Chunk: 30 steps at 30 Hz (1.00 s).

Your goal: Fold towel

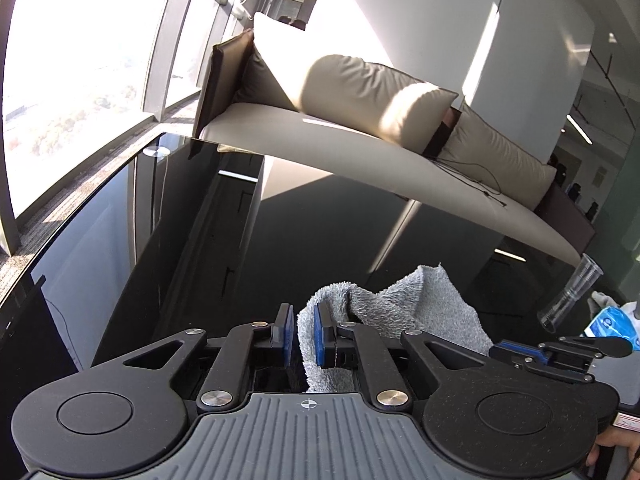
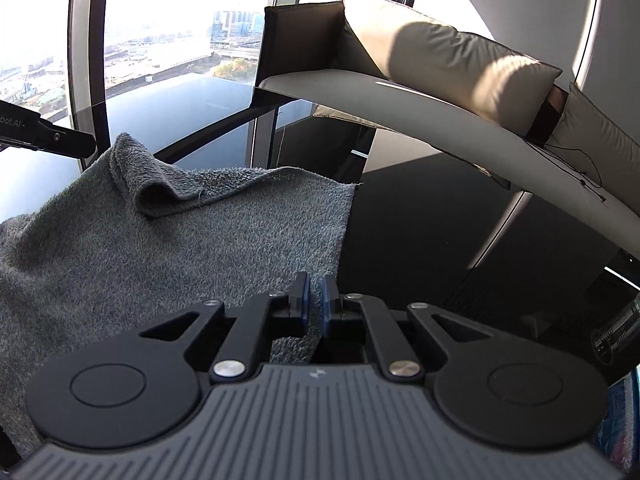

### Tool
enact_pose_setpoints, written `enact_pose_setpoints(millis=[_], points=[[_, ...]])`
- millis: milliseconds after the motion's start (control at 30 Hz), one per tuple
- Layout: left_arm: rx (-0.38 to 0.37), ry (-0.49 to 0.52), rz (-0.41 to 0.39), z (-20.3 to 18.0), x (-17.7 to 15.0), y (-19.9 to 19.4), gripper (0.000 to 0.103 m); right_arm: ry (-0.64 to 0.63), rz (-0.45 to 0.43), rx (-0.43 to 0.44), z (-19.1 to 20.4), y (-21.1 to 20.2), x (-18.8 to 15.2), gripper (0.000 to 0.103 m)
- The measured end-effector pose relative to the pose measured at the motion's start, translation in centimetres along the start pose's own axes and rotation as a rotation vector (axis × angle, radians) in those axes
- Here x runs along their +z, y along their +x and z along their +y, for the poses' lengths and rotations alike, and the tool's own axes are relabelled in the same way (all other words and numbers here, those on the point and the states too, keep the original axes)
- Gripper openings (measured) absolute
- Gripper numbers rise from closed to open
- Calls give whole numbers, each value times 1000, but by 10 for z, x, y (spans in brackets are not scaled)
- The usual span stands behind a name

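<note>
Both grippers, left gripper [image 1: 305,330] and right gripper [image 2: 315,304], pinch towel [image 2: 180,248] edges (jaws narrow); advise matching corners squarely before lowering onto table [image 1: 200,232].

High-rise office lounge: floor-to-ceiling windows [image 2: 160,32] over city, beige sofa [image 1: 360,128] with cushions, glossy black table [image 1: 280,240]

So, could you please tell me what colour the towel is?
The towel is plain grey, clearest in the right wrist view.

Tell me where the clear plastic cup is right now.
In the left wrist view, the clear plastic cup lies tilted at the far right on the black table, right of the grey towel, beside a blue packet.
</note>
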<state>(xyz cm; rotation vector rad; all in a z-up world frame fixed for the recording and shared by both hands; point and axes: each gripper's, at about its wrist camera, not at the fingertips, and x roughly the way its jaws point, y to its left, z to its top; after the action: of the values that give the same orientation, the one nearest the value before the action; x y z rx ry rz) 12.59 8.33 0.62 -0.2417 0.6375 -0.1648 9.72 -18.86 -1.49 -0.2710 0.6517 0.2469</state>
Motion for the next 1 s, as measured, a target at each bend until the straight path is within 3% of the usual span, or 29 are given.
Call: enact_pose_setpoints(millis=[200,367,567,633,767,900,1000], points=[[-5,20,62,-3,-6,4,9,10,28,-96,-10,-4,-11,5],[-49,46,112,-7,-14,5,9,36,31,-102,-17,-9,-18,5],[-32,87,114,-11,-20,10,8,41,30,-99,-18,-10,-20,5],[-29,123,112,-15,-23,10,4,43,30,-98,-18,-11,-21,5],[-4,149,127,-22,-25,9,1,38,37,-101,-16,-13,-19,5],[103,188,120,-29,-26,1,0,30,47,-107,-14,-15,-15,5],[124,179,124,-26,-28,-7,0,24,51,-107,-13,-15,-15,5]])
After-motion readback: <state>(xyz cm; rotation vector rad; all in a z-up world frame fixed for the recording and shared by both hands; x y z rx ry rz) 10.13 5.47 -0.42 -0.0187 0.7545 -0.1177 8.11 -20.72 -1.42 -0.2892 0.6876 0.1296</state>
